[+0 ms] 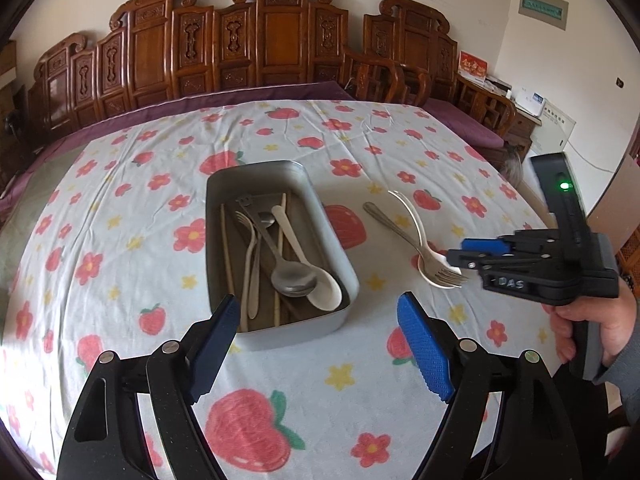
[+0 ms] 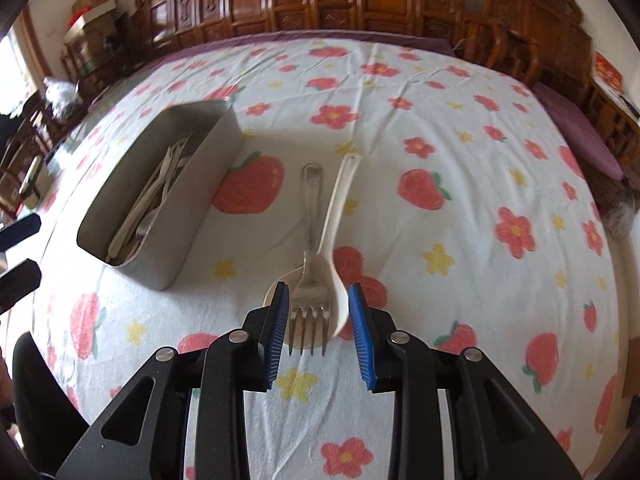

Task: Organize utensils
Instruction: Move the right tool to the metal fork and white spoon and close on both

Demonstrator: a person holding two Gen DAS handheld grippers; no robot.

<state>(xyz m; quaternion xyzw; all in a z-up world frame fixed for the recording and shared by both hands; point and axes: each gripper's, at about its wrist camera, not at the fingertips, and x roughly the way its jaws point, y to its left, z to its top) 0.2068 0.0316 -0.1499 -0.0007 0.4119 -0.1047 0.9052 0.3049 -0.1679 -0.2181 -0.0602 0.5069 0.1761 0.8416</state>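
A metal tray (image 1: pixel 338 242) (image 2: pixel 192 200) stands mid-table and holds a steel spoon (image 1: pixel 294 278), a white spoon (image 1: pixel 325 293), a pale fork (image 1: pixel 251 248) and chopsticks (image 1: pixel 228 244). To its right a steel fork (image 1: pixel 400 232) (image 2: pixel 310 208) lies across a white spoon (image 1: pixel 417 222) (image 2: pixel 335 204) on the strawberry-print cloth. My right gripper (image 2: pixel 318 300) (image 1: pixel 456 254) points down over the fork's tines. Its jaws stand partly apart on either side of them, and the pads do not press. My left gripper (image 1: pixel 318 306) (image 2: pixel 18 254) is wide open and empty just before the tray's near end.
A carved wooden bench (image 1: pixel 280 40) with a purple cushion (image 1: pixel 464 120) runs behind the table. A person's hand (image 1: pixel 592 320) holds the right gripper at the table's right edge. Boxes (image 2: pixel 92 4) are stacked at the far left.
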